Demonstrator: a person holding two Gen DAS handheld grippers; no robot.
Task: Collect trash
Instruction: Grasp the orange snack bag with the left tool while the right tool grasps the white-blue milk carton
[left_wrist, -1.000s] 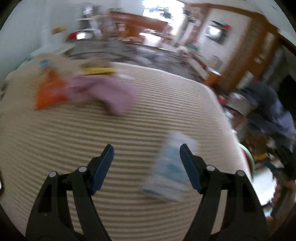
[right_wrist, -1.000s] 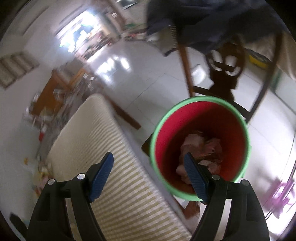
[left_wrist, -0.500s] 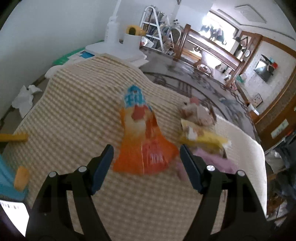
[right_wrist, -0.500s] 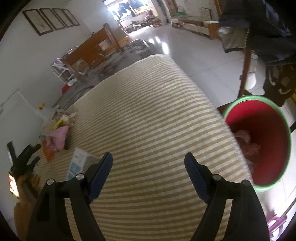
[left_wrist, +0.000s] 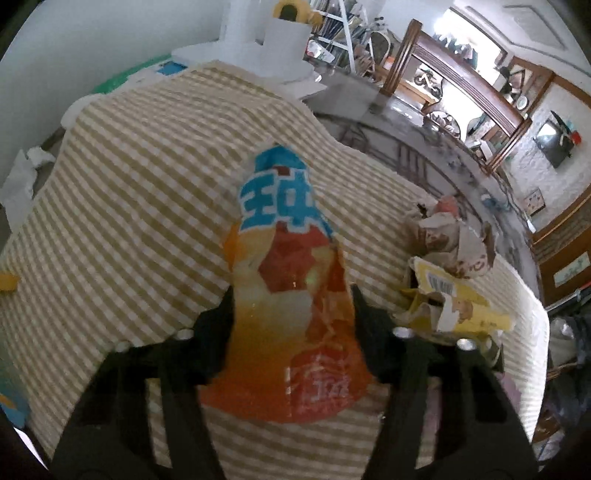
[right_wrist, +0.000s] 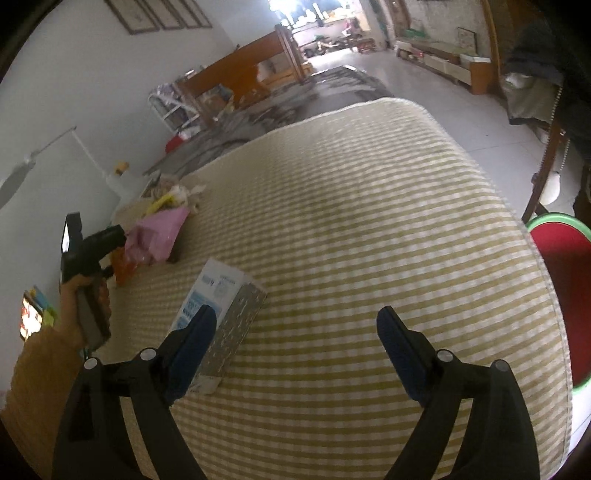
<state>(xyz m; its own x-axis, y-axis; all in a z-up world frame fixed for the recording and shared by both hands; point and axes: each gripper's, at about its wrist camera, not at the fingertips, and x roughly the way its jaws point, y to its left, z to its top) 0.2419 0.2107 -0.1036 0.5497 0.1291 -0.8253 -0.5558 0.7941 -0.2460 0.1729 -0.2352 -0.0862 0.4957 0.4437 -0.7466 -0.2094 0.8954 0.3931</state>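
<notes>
On the striped tabletop (left_wrist: 129, 192), the left claw (left_wrist: 291, 317) is closing around an orange snack bag (left_wrist: 291, 317) with large blue characters I cannot read. The right claw (right_wrist: 295, 332), empty, is opening just beside a white-and-blue carton (right_wrist: 218, 295), its print too small to read.

The orange snack bag (left_wrist: 291, 332) covers the tips of the left gripper (left_wrist: 291, 314), so its grip cannot be seen. The red bin (right_wrist: 557, 291) is cut off by the right edge. The far trash pile (right_wrist: 166, 206) is too small to make out.
</notes>
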